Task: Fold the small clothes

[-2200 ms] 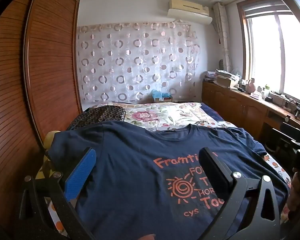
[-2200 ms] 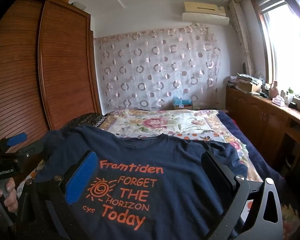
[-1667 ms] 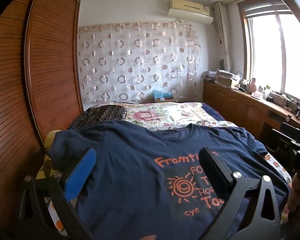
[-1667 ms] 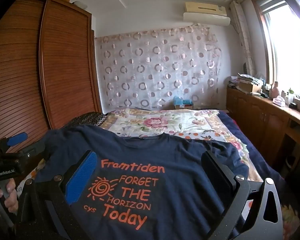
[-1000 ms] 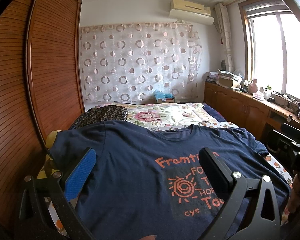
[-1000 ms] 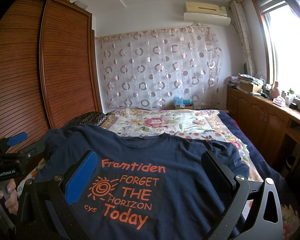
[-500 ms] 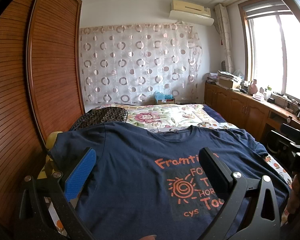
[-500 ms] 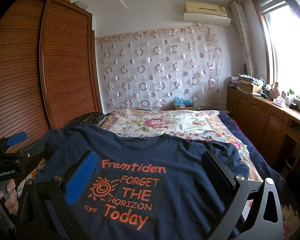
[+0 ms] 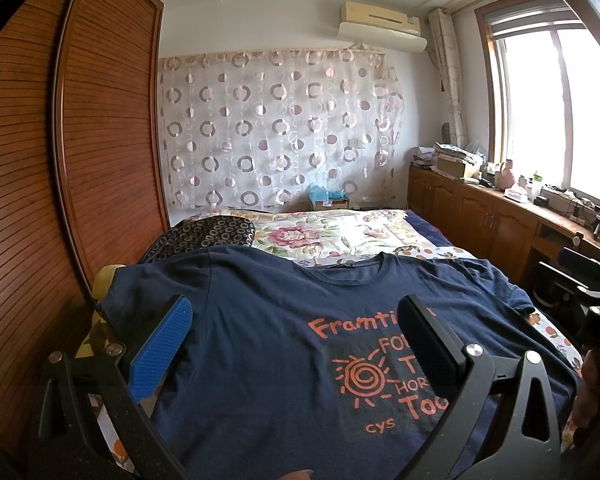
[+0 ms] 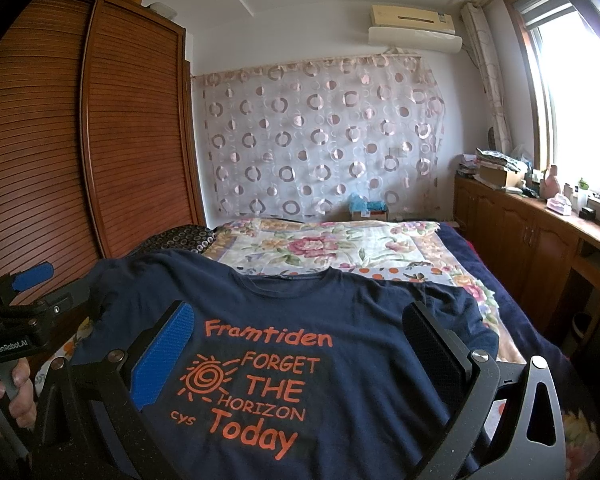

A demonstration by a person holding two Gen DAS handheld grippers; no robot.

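Your navy T-shirt (image 10: pixel 340 344) lies flat, print up, across the bed (image 10: pixel 340 248), collar toward the floral quilt (image 9: pixel 340 232). Your left gripper (image 9: pixel 296 344) and right gripper (image 10: pixel 300 344) both hover over it, fingers spread, holding nothing. Pinch too shallow and you likely lift one layer only, dragging the shirt askew.
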